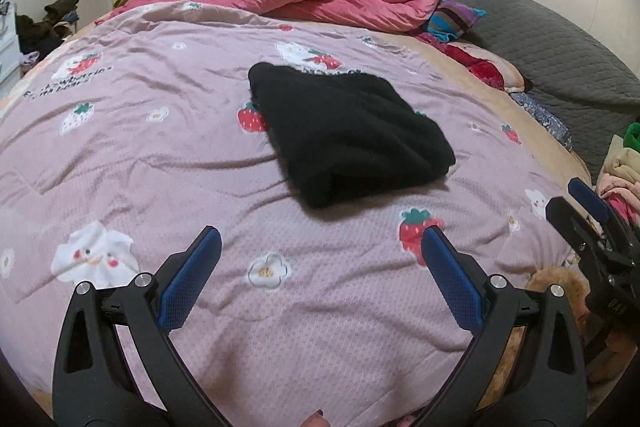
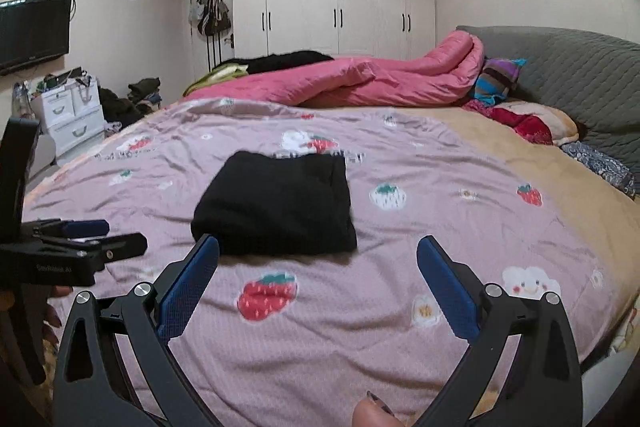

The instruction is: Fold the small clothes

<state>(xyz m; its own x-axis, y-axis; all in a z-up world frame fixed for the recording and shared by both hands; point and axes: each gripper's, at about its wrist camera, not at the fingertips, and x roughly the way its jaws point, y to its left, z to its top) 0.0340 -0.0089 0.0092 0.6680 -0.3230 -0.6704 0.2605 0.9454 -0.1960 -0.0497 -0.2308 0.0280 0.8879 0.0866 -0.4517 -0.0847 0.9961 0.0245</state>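
- One black garment (image 1: 348, 135) shows in the left wrist view, lying as a compact folded block on the strawberry-print quilt (image 1: 160, 155) at about 12 o'clock from the left gripper (image 1: 320, 239). Its fingers are spread wide and hold nothing — well clear of the cloth.
- Right wrist view: the same garment sits at 11 o'clock, just beyond the right gripper (image 2: 318, 247), whose fingers are likewise spread and empty. This piece looks folded; a clothes heap (image 1: 622, 163) at 3 o'clock in the left view may remain.
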